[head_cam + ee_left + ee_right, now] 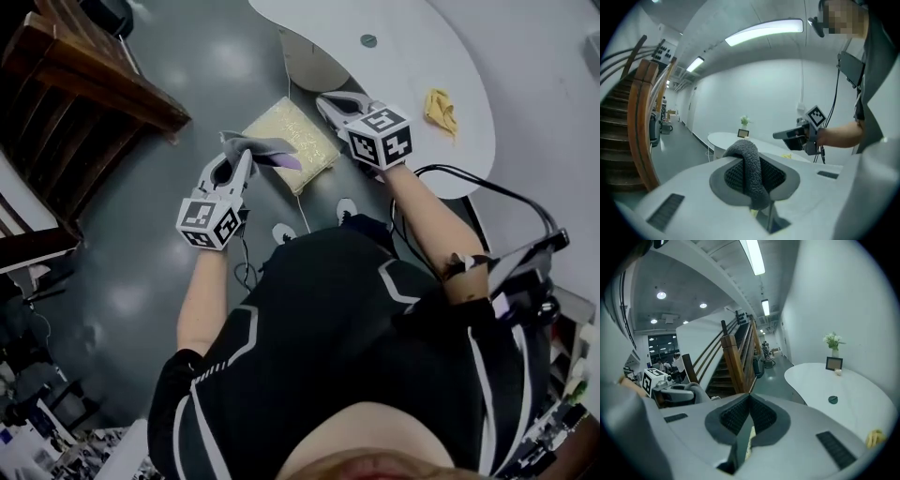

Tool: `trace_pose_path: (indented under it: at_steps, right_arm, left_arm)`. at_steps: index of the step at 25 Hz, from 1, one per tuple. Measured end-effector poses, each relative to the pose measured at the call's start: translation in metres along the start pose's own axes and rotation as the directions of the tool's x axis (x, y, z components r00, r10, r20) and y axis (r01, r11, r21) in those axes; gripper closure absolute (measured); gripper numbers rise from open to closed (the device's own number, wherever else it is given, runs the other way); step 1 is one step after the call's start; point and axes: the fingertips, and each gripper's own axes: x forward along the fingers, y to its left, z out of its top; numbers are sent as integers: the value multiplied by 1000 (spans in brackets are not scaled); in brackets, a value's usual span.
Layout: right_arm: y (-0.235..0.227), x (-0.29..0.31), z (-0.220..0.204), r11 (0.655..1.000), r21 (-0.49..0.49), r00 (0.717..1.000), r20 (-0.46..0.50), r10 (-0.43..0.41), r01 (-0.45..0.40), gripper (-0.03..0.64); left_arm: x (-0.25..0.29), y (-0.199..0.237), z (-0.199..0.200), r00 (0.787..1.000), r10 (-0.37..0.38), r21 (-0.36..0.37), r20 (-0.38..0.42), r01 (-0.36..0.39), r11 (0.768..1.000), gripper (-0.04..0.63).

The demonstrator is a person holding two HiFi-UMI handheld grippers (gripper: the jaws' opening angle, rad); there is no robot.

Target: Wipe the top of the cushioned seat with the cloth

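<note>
The cushioned seat (pixel 292 142) is a pale yellow woven square on the floor below me, beside the white table. My left gripper (pixel 236 165) is shut on a grey fluffy cloth (pixel 261 147), held over the seat's near left edge. In the left gripper view the cloth (pixel 751 174) drapes over the closed jaws of the left gripper (pixel 750 164). My right gripper (pixel 330 101) hovers over the seat's right edge, shut with nothing in it. In the right gripper view, a sliver of the seat (pixel 750 442) shows under the right gripper (pixel 749 401).
A white rounded table (pixel 422 56) lies to the right, with a yellow rag (pixel 439 111) and a small dark disc (pixel 368 40) on it. A wooden staircase (pixel 84 84) rises at the left. Cables (pixel 487 187) trail by my right arm. The floor is grey.
</note>
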Motion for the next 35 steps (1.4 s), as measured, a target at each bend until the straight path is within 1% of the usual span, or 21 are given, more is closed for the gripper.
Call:
trace_pose_path:
  at_steps: [1, 4, 5, 9, 11, 14, 16, 20, 23, 25, 28, 35]
  right_arm:
    - [-1, 0, 6, 1000, -3, 1000, 3, 0, 0, 611]
    - [-3, -8, 25, 1000, -6, 1000, 22, -11, 11, 611]
    - [-3, -11, 32, 1000, -6, 999, 39, -16, 16, 611]
    - [-6, -18, 60, 999, -24, 993, 112, -21, 24, 611]
    - [-5, -23, 68, 999, -34, 993, 118, -26, 30, 611]
    - [-6, -30, 78, 998, -43, 991, 131, -28, 34, 611]
    - [-7, -32, 86, 997, -58, 990, 137, -35, 43, 612]
    - [-8, -37, 98, 995, -70, 987, 153, -54, 66, 612]
    - [-7, -40, 107, 992, -98, 984, 166, -67, 84, 612]
    - [-6, -41, 110, 990, -107, 984, 163, -72, 90, 612]
    - [-5, -42, 111, 990, -115, 985, 157, -65, 84, 612]
    - [-2, -43, 110, 990, -126, 988, 151, -44, 63, 612]
  left_arm:
    - [-1, 0, 13, 1000, -5, -6, 28, 5, 1000, 557]
    - [-11, -10, 42, 992, -61, -42, 107, 66, 997, 557]
    - [-14, -12, 49, 990, -66, -40, 124, 71, 997, 557]
    - [-21, -4, 78, 986, -22, 15, 165, 20, 1000, 557]
    - [-27, -3, 93, 982, -3, 40, 186, -5, 999, 557]
    - [-31, -1, 111, 980, 44, 80, 194, -60, 995, 557]
    - [-31, 5, 119, 975, 84, 81, 205, -103, 991, 557]
    - [-33, 13, 124, 962, 149, 72, 227, -169, 983, 557]
    - [-37, 22, 132, 948, 196, 47, 250, -214, 976, 557]
    - [-39, 21, 136, 944, 205, 45, 259, -224, 974, 557]
    - [-39, 17, 138, 944, 206, 54, 258, -227, 972, 557]
    - [-37, 15, 137, 940, 232, 47, 252, -251, 967, 557]
